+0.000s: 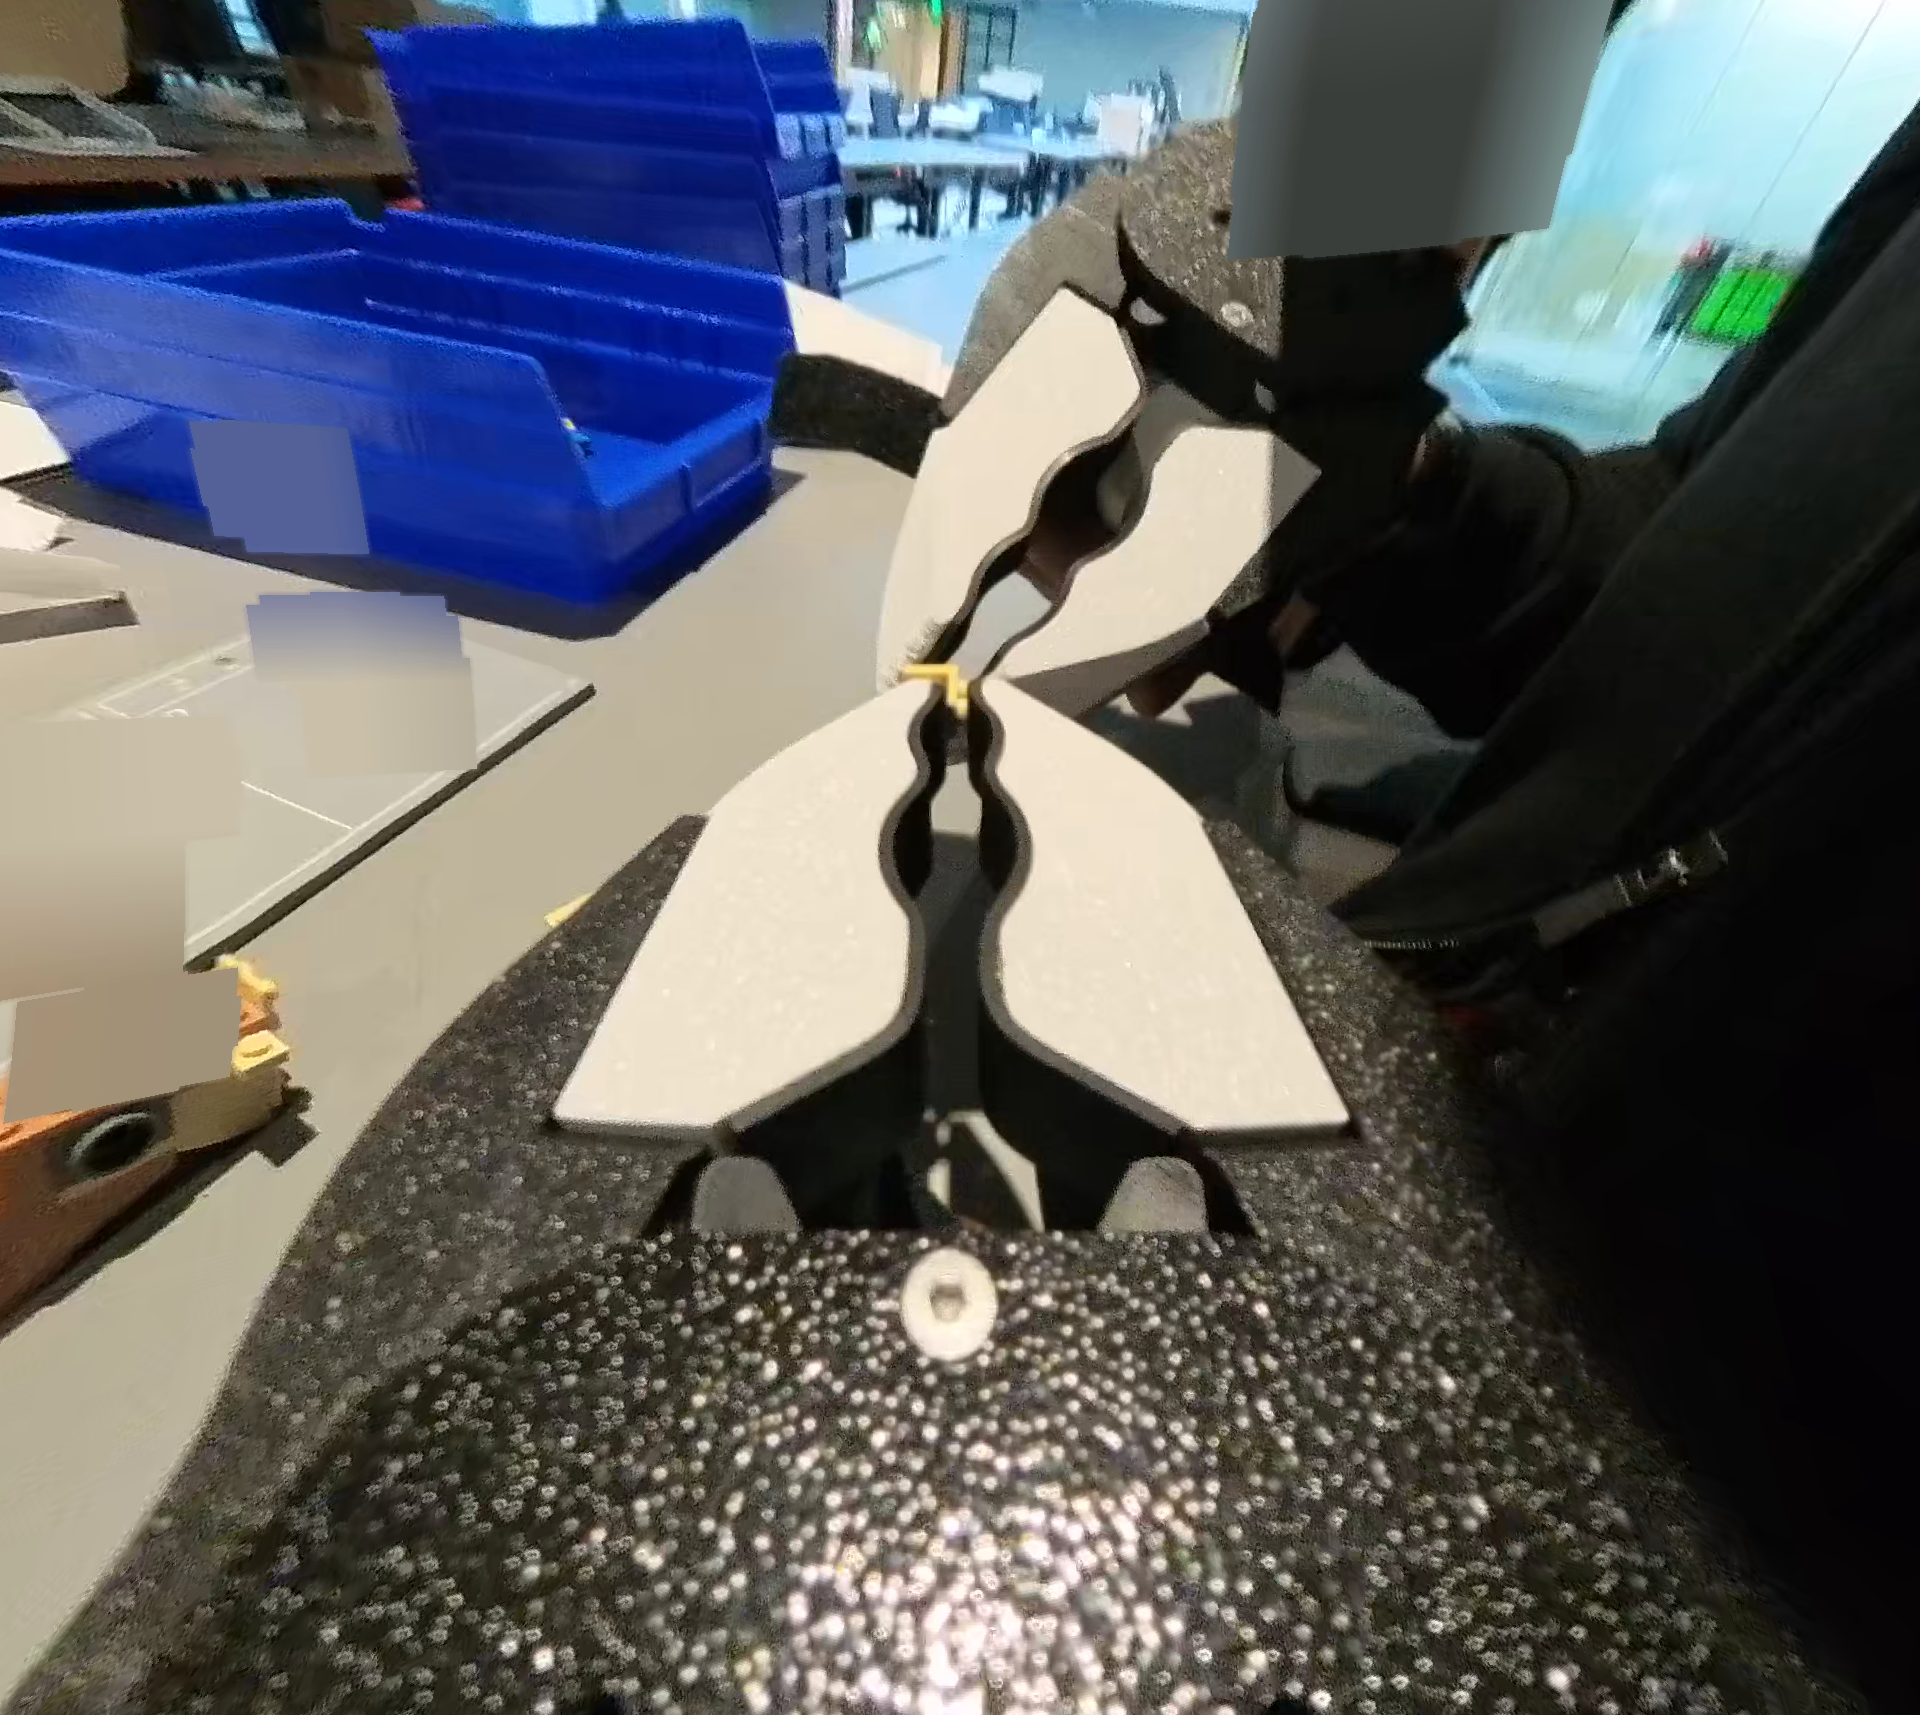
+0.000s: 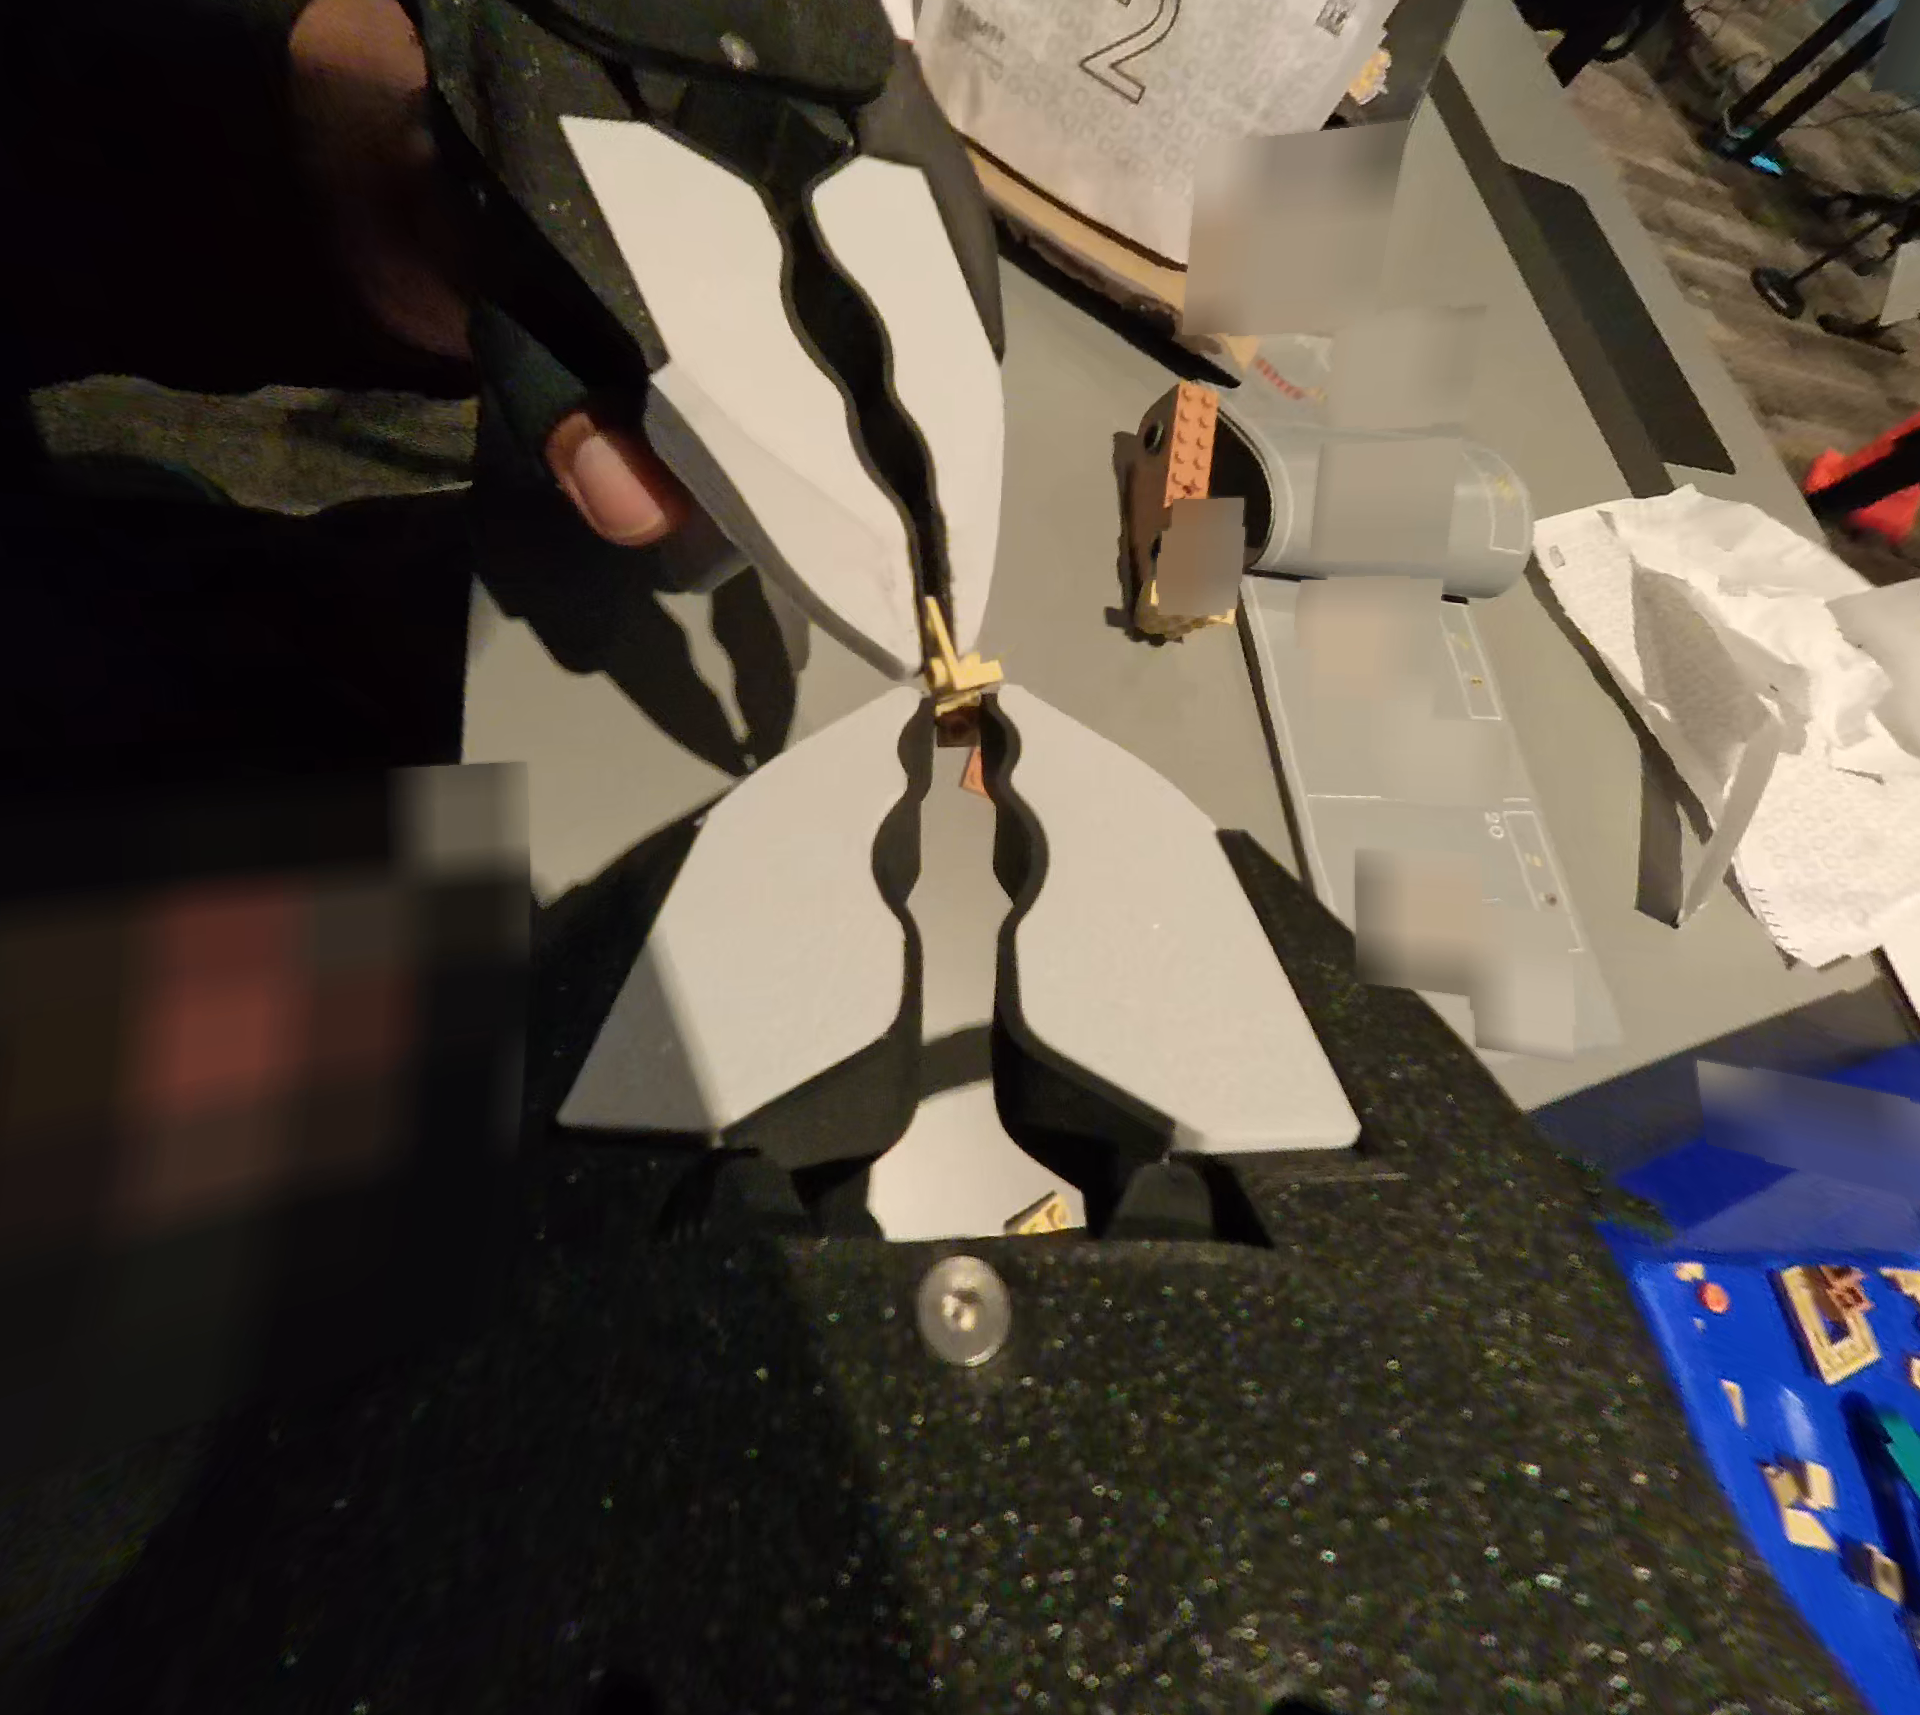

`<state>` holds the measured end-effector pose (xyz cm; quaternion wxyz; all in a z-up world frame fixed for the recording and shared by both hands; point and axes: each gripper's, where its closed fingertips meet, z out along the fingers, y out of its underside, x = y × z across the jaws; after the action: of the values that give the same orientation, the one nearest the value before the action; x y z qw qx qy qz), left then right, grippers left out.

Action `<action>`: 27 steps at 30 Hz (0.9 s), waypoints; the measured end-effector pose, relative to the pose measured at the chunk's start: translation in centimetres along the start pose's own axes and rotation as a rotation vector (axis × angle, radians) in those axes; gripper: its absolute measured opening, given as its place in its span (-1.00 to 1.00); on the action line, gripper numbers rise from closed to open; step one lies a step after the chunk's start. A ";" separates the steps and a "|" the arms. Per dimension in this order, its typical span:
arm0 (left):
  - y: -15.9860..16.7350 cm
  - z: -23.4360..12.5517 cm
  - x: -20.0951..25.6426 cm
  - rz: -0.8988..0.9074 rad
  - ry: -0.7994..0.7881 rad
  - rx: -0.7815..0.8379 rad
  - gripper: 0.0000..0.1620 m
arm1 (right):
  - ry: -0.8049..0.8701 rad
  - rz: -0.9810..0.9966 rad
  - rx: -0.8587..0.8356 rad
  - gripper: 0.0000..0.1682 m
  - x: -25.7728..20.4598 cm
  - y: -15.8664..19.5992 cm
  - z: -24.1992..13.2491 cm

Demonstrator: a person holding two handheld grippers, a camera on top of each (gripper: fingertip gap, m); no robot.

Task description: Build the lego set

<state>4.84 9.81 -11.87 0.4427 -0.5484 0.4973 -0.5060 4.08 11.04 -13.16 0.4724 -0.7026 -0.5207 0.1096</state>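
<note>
The left claw (image 1: 951,709) and the right claw (image 2: 961,715) are being held tip to tip above the grey tabletop (image 2: 1122,626). The left claw's fingers are being kept nearly closed on a small tan lego piece (image 2: 948,666), pinched at the very tips. The right claw's fingers are likewise being kept nearly closed, a small brown lego piece (image 2: 954,728) being gripped between them; the two pieces are touching. A partly built brown and tan lego model (image 2: 1169,512) is lying on the tabletop, well apart from the claws. Loose pieces are lying in a blue bin (image 2: 1787,1416). A white numbered bag (image 2: 1174,3) is being propped up behind.
</note>
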 end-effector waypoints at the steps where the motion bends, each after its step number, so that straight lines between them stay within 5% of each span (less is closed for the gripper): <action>1: 0.1 0.0 0.1 0.007 0.001 -0.014 -0.97 | -0.008 0.003 0.000 -0.90 -0.1 0.1 -0.1; 13: 1.8 0.6 0.3 0.101 -0.020 -0.190 -0.97 | -0.039 0.018 0.016 -0.91 -0.4 1.1 -0.8; 27: 0.7 0.8 2.6 0.061 0.153 -0.127 -0.97 | -0.293 0.261 0.304 -0.91 -1.5 0.0 -3.2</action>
<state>5.57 7.17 -12.36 0.3827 -0.5197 0.5773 -0.5001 5.55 8.05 -11.98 0.4739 -0.6613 -0.4659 0.3479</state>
